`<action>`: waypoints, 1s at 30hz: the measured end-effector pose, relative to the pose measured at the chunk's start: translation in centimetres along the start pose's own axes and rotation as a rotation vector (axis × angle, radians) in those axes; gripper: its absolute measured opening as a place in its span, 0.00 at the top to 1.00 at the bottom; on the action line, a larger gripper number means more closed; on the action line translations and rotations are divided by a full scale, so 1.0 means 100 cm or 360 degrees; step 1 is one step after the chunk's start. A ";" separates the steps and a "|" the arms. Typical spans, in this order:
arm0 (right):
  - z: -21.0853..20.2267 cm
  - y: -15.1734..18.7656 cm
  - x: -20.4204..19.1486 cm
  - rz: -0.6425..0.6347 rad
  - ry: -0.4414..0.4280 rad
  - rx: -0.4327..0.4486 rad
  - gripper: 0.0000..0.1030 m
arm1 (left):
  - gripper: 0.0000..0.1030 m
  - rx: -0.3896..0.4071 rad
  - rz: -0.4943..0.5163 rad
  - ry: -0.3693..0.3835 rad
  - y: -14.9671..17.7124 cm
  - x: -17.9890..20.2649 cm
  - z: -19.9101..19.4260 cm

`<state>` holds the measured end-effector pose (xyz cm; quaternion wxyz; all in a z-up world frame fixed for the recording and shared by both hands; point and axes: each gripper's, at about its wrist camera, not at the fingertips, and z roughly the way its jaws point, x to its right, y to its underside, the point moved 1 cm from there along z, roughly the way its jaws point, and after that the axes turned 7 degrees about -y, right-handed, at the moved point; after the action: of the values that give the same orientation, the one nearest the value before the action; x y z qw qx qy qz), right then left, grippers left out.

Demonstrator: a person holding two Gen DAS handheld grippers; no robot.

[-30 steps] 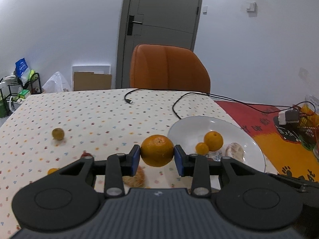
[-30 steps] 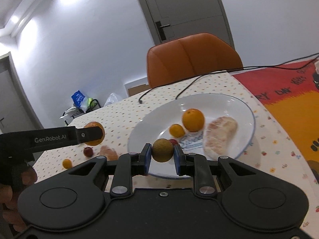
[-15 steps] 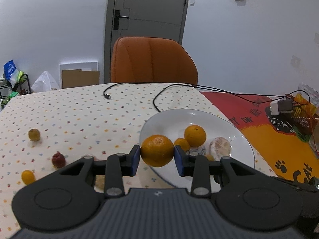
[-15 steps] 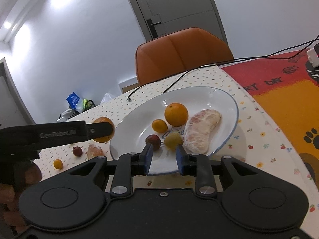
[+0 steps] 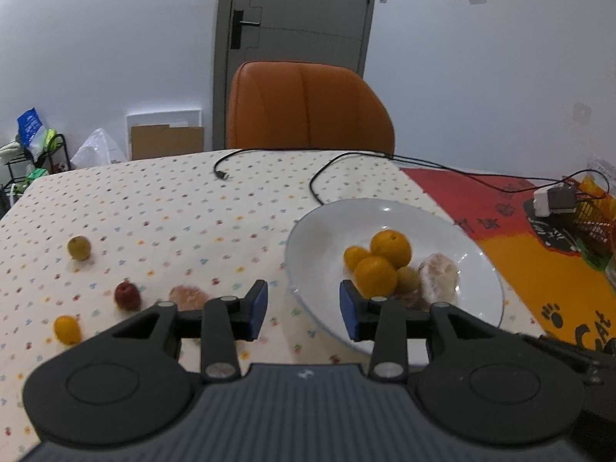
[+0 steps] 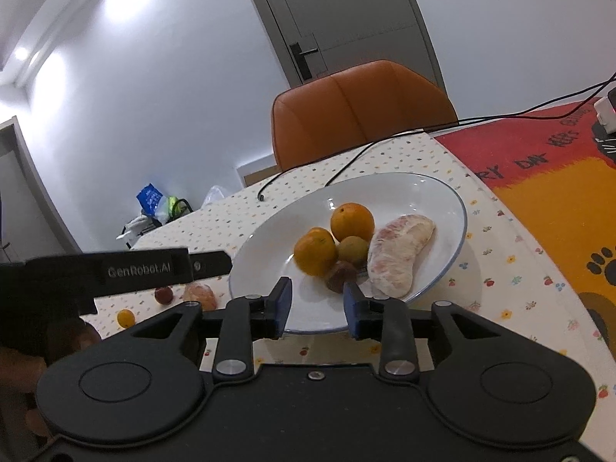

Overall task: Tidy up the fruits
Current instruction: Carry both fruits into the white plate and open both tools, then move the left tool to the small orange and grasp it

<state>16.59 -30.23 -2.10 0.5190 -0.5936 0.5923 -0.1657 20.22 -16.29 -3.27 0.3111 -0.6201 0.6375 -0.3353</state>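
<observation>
– What sits loose on the dotted cloth, far left?

– At nine o'clock of the white plate (image 5: 304, 231): a yellow-green fruit (image 5: 79, 247), a red one (image 5: 127, 295), a small orange one (image 5: 66, 329) and a peeled piece (image 5: 187, 296).

– And the grippers?

– The left gripper (image 5: 303, 310) gapes wide, empty, at the plate's seven o'clock rim. The right gripper (image 6: 316, 304) is also spread, holding nothing.

– On the plate?

– Oranges bunched at centre, one (image 6: 315, 251) touching another (image 6: 352, 221), with a peeled pomelo segment (image 6: 396, 254) at three o'clock.
</observation>
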 end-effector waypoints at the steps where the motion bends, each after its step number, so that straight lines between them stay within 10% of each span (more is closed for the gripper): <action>1: 0.000 0.001 0.000 0.0001 0.0001 0.0003 0.69 | 0.62 -0.0003 0.0002 -0.0010 0.001 -0.002 -0.001; 12: -0.001 0.001 -0.012 -0.0024 0.0016 0.0034 0.56 | 0.47 0.0019 -0.0042 -0.0115 0.004 -0.030 -0.017; 20: 0.001 0.002 -0.025 -0.0072 0.0017 0.0059 0.22 | 0.24 0.0059 -0.0111 -0.0226 0.005 -0.059 -0.026; 30: 0.010 -0.001 -0.048 -0.0101 -0.0119 0.0064 0.03 | 0.13 0.0096 -0.0239 -0.0343 0.001 -0.100 -0.034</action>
<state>16.26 -25.62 -0.40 0.5472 -0.6072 0.5500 -0.1715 17.73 -6.16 -1.58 0.3702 -0.6889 0.5418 -0.3080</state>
